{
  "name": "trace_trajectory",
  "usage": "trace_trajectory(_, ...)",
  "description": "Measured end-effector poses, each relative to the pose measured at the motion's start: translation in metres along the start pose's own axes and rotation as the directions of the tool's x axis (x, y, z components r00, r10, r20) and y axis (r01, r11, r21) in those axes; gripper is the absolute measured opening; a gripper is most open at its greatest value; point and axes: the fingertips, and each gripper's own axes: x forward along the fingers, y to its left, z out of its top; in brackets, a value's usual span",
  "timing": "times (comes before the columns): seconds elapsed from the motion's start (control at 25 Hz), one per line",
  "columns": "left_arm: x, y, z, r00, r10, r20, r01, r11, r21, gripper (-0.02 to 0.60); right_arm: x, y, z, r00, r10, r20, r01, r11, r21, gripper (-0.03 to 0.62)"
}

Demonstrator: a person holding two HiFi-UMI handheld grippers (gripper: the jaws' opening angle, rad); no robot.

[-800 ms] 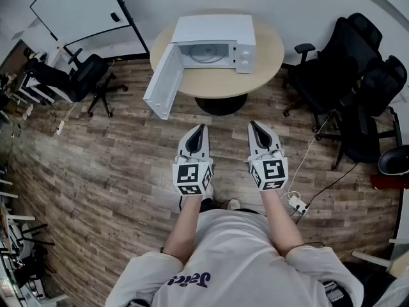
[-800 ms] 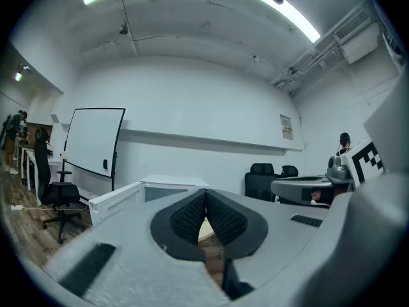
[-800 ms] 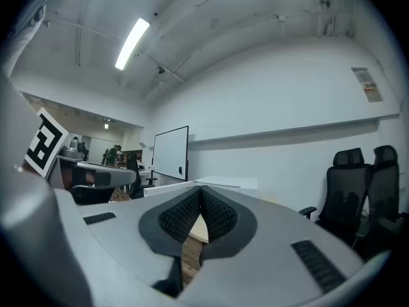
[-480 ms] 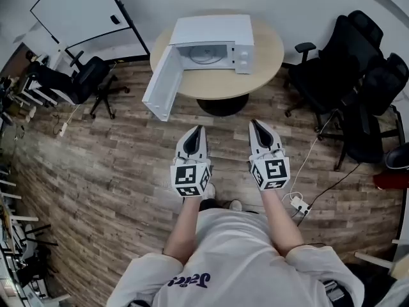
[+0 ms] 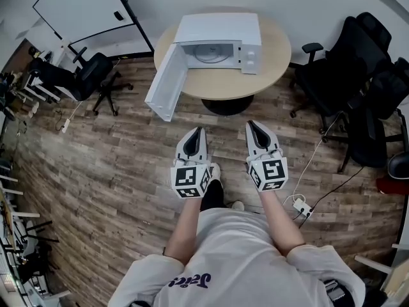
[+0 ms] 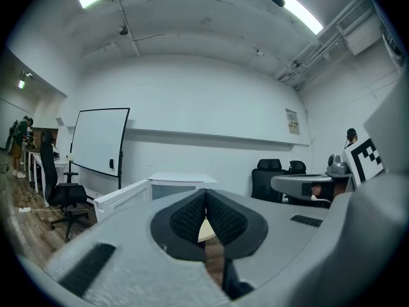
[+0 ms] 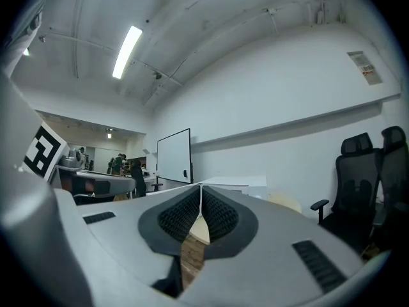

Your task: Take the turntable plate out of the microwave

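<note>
A white microwave (image 5: 223,40) stands on a round wooden table (image 5: 271,75) at the top of the head view, its door (image 5: 165,85) swung open to the left. Inside lies the round glass turntable plate (image 5: 211,54). My left gripper (image 5: 199,130) and right gripper (image 5: 250,125) are held side by side over the floor, well short of the table, both shut and empty. In the left gripper view the microwave (image 6: 171,187) shows beyond the closed jaws; in the right gripper view the microwave (image 7: 238,185) is partly hidden by them.
Black office chairs (image 5: 348,75) crowd the right side. Another chair (image 5: 80,75) and a whiteboard (image 5: 80,8) stand at the left. A power strip with cable (image 5: 299,203) lies on the wooden floor near my right arm.
The view has shifted a little and the table with the microwave sits slightly further right in the picture. Both grippers stay shut and side by side.
</note>
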Motion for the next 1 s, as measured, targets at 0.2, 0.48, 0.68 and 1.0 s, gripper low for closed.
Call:
trace_trajectory(0.2,0.035,0.017,-0.001,1.000,-0.023,0.011,0.023,1.000,-0.012,0.017,0.035,0.002,-0.007,1.000,0.011,-0.016,-0.011,1.000,-0.011,0.021)
trace_trajectory(0.48,0.101,0.047,0.006,0.997,-0.080,0.000,0.080,0.996,-0.030,0.017,0.104,-0.013,0.006,1.000,-0.002,-0.006,0.002,1.000,-0.025,0.020)
trace_trajectory(0.68,0.144,0.076,0.006,0.994,-0.110,-0.006,0.110,0.993,-0.041,0.017,0.158,-0.025,0.005,0.999,-0.027,-0.019,0.026,0.999,-0.021,0.021)
trace_trajectory(1.0,0.201,0.115,0.003,0.988,-0.155,-0.004,0.155,0.986,-0.055,0.017,0.231,-0.028,-0.005,0.998,-0.043,-0.036,0.043,0.999,-0.002,0.020)
